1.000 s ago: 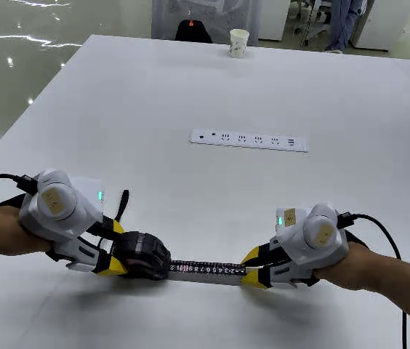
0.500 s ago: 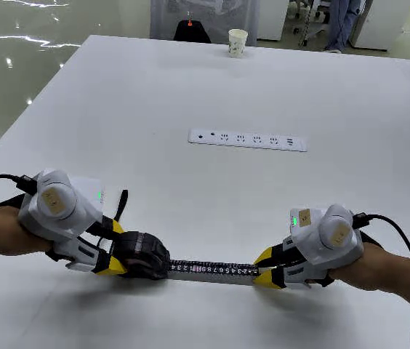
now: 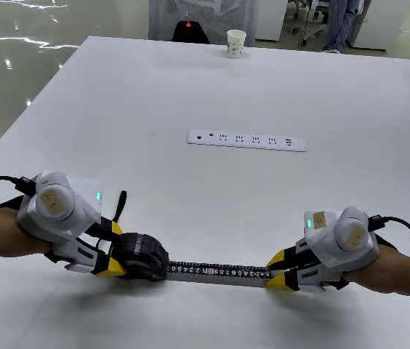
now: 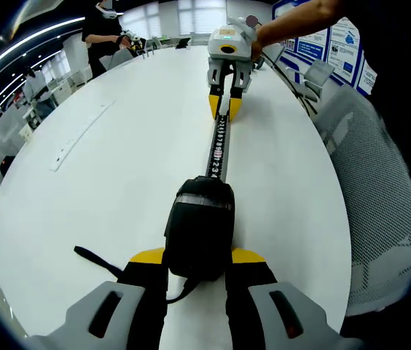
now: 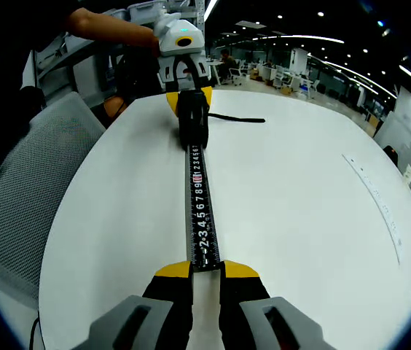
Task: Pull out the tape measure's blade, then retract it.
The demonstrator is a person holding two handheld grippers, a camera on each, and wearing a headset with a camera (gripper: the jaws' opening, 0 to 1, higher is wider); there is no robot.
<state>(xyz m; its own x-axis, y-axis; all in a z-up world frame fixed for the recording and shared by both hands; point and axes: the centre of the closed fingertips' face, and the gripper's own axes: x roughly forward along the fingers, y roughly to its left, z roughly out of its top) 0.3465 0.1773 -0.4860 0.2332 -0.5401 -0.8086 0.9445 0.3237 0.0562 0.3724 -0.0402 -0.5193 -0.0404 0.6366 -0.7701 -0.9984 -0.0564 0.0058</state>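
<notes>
Table: white worktop [image 3: 263,87] bore a black tape measure case [image 3: 141,256] near its front edge.
Left gripper [image 3: 115,248]: jaws clamped around that case.
Right gripper [image 3: 275,270]: jaws pinched the tip of the black numbered blade [image 3: 219,271], which stretched between both.

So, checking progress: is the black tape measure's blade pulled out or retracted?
Out: the numbered blade stretches from the black case to the right gripper.
</notes>
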